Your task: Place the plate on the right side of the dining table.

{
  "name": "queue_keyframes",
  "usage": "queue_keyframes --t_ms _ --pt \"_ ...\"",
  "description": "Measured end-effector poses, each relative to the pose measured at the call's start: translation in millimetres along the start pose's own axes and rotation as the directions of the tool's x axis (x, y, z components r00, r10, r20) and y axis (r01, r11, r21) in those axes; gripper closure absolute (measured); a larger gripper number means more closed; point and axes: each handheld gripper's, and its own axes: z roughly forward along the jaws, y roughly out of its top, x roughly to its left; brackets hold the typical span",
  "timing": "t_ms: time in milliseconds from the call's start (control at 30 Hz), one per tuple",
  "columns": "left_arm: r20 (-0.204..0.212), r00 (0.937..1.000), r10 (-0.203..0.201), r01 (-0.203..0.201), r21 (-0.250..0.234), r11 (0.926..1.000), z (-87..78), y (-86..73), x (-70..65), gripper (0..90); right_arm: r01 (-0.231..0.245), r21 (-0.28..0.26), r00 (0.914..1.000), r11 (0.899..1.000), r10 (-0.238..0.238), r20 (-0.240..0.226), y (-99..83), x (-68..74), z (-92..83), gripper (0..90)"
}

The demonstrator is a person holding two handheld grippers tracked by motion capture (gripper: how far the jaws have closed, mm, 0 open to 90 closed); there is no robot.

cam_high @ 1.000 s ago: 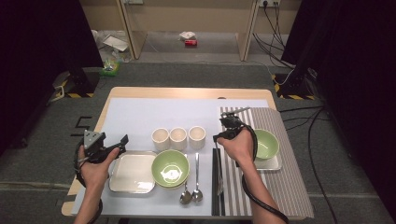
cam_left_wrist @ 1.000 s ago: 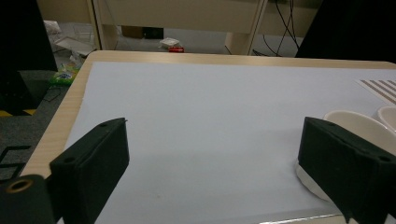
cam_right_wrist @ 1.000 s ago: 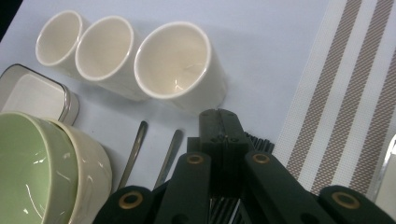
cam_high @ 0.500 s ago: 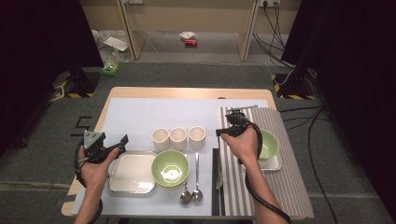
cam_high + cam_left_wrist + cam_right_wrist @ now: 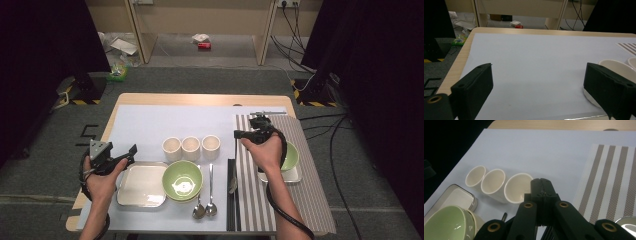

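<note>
The right gripper (image 5: 239, 134), jaws closed and empty, could knock the cup (image 5: 210, 147) at its eight o'clock; the left gripper (image 5: 131, 150) waits open.

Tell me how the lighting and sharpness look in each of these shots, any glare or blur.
High view: the table is evenly lit, dark curtains at both sides, all fairly sharp. Left gripper view: the open left gripper has soft, blurred black jaws up close, while the table edge is crisper. Right gripper view: the shut right gripper is sharp, there is glare inside the green bowl, and the three cups are soft.
</note>
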Motion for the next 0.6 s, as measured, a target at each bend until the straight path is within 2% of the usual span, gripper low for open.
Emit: queue_keyframes --t_ms 133,433,600 --pt "-0.002 1.0 -0.002 0.002 -0.004 1.0 -0.1 -0.1 0.2 7.7 0.01 -0.052 0.9999 0.999 -0.01 0.004 1.4 -1.4 -4.2 90.0" --pt "0.0 1.0 0.0 0.0 -0.004 1.0 0.6 -0.4 -0.6 7.8 0.018 -0.103 0.9997 0.995 -0.016 0.02 4.9 -6.6 -10.5 90.0" --pt "-0.004 1.0 -0.004 0.003 -0.008 1.0 -0.8 0.3 0.6 7.9 0.015 -0.148 0.9995 0.989 -0.01 0.031 8.4 -10.3 -15.3 90.0"
